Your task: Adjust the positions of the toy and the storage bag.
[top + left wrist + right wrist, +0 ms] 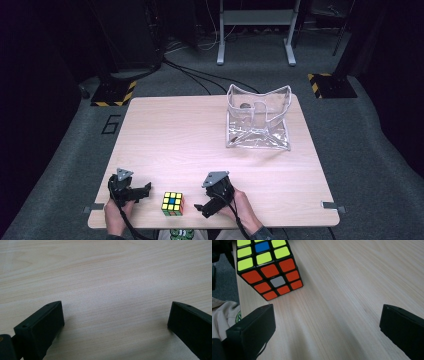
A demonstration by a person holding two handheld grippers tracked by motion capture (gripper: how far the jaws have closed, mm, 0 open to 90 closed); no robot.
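Two hand-held grippers flanking one puzzle cube at the near table edge.

From left to right we see the left gripper [141, 192], jaws spread wide over bare wood and holding nothing; one puzzle cube [172, 203], lying between the two sets of jaws and touching neither; and the right gripper [204, 209], jaws equally wide and empty, the cube just beyond its left jaw. We count one wooden table [175, 135], one clear plastic container [258, 119] far beyond the jaws, and grey carpet [370, 150] around.

Puzzle cube [172, 203], yellow face with blue centre upward. It rests flat near the front edge of the bench [190, 140]. Its orange side has a grey centre.
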